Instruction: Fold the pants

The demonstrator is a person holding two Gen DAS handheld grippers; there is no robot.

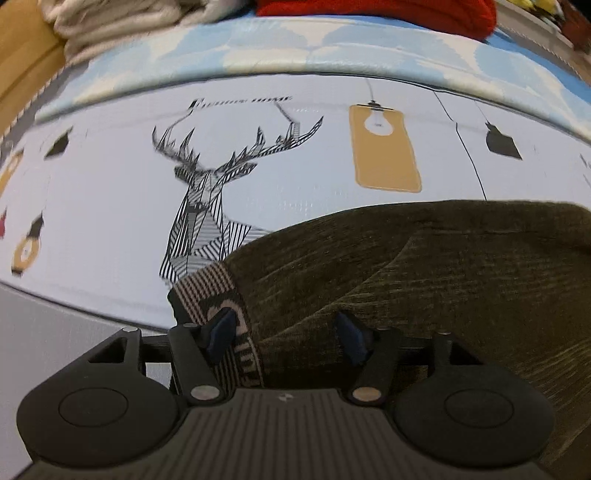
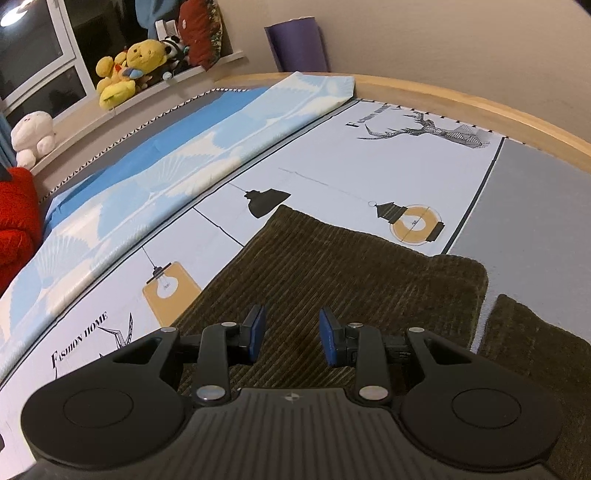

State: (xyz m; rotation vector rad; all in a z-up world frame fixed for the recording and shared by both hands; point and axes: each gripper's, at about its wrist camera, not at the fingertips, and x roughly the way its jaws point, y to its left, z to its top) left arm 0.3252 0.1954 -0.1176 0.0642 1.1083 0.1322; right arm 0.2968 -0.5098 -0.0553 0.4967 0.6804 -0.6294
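Left wrist view, near: left gripper, jaws released and spread wide, straddling the waistband of the pants; pads flank the band without pressing it, probably poised to take that corner for the next fold.
Same view, middle: pants lie flat on the bed mat, the waistband corner just over the printed deer.
Same view, far: blue sheet along the mat's far edge; red cloth and pale cloth beyond, blurred.

Right wrist view, near: right gripper, jaws partly parted, nothing between them, hovering above the pants; likely just let go.
Same view, middle: pants already doubled into a rectangle, one corner at the mat's grey border.
Same view, far: plush toys on the sill, purple roll against the wall.
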